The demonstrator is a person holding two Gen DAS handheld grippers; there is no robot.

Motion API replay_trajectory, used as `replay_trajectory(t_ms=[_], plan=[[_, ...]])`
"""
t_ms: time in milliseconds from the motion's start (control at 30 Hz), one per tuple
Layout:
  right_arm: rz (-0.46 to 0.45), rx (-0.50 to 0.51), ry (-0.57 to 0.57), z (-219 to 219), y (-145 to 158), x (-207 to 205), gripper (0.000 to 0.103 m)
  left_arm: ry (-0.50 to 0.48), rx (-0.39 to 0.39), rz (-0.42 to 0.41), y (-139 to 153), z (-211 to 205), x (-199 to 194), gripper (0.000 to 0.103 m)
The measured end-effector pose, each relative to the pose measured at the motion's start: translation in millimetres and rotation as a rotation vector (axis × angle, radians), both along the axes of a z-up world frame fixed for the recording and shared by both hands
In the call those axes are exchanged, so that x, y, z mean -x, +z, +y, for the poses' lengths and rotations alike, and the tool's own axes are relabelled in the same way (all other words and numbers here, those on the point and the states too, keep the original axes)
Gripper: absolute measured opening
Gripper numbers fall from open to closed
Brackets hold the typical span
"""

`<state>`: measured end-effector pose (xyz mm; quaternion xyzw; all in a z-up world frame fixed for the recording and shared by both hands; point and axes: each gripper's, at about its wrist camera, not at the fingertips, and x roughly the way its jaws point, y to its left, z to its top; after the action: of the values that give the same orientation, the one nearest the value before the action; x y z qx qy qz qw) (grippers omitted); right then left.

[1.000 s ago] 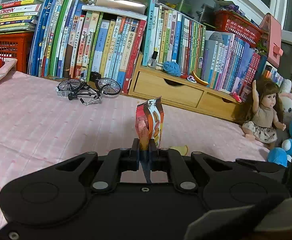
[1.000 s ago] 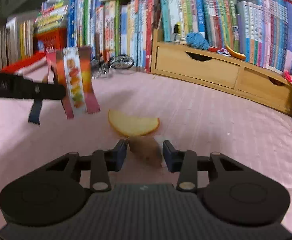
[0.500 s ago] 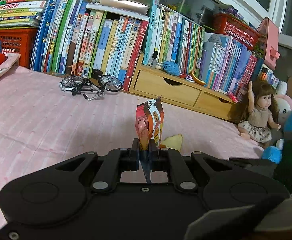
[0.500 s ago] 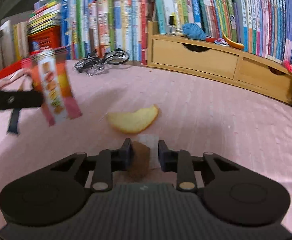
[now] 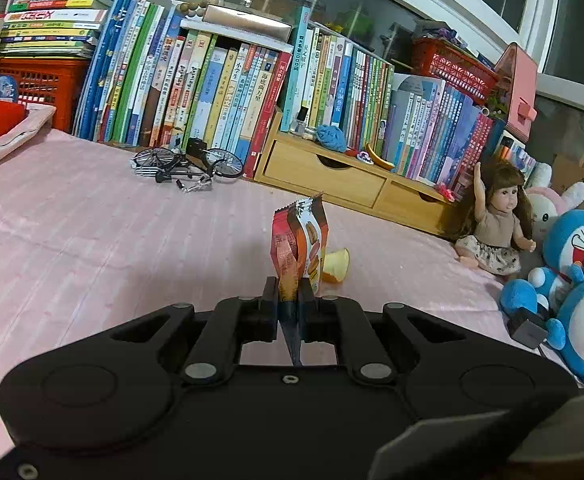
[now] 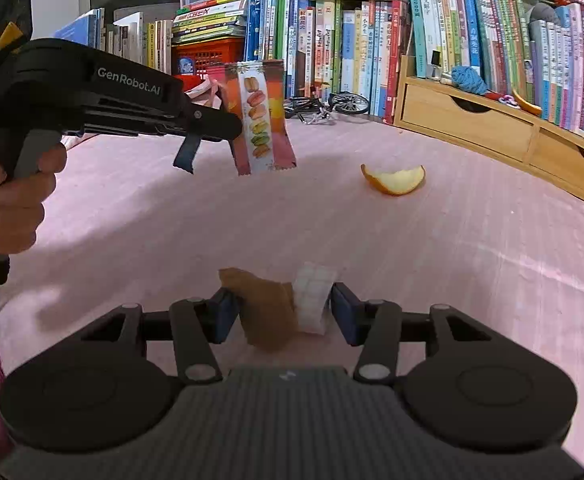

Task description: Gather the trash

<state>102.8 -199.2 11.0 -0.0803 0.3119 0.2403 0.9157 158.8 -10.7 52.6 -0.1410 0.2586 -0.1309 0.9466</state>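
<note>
A: The left gripper (image 5: 289,300) is clamped on the macaron wrapper (image 6: 261,117), lifted clear of the pink cloth (image 6: 412,240). And the right?

B: The right gripper (image 6: 283,314) stands partly open around a brown scrap (image 6: 266,312) and a white gridded piece (image 6: 312,300); whether the pads touch them I cannot tell.

A: Best way?

B: Close squarely on both, low to the cloth. The orange peel (image 6: 394,182) lies well beyond.
</note>
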Motion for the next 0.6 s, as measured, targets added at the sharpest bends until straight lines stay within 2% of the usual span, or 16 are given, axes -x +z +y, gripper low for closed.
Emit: replay_trajectory(t_ms=[100,200,367,433,500,600], plan=[[-0.039,0.017,-0.047,-1,2,11,0.067,0.001,0.017,0.012,-2,5,11,0.009],[-0.082,0.018,-0.087,-4,5,20,0.077,0.005,0.029,0.018,-3,10,21,0.009],[-0.086,-0.001,-0.085,-3,7,32,0.077,0.012,0.050,0.023,-3,17,37,0.009],[-0.077,0.010,-0.088,1,5,33,0.072,0.014,0.057,0.026,-3,19,43,0.009],[-0.065,0.017,-0.114,2,2,33,0.056,0.015,0.064,0.027,-2,20,50,0.009],[-0.041,0.004,-0.161,-3,-3,34,0.046,0.009,0.067,0.022,-1,22,60,0.009]])
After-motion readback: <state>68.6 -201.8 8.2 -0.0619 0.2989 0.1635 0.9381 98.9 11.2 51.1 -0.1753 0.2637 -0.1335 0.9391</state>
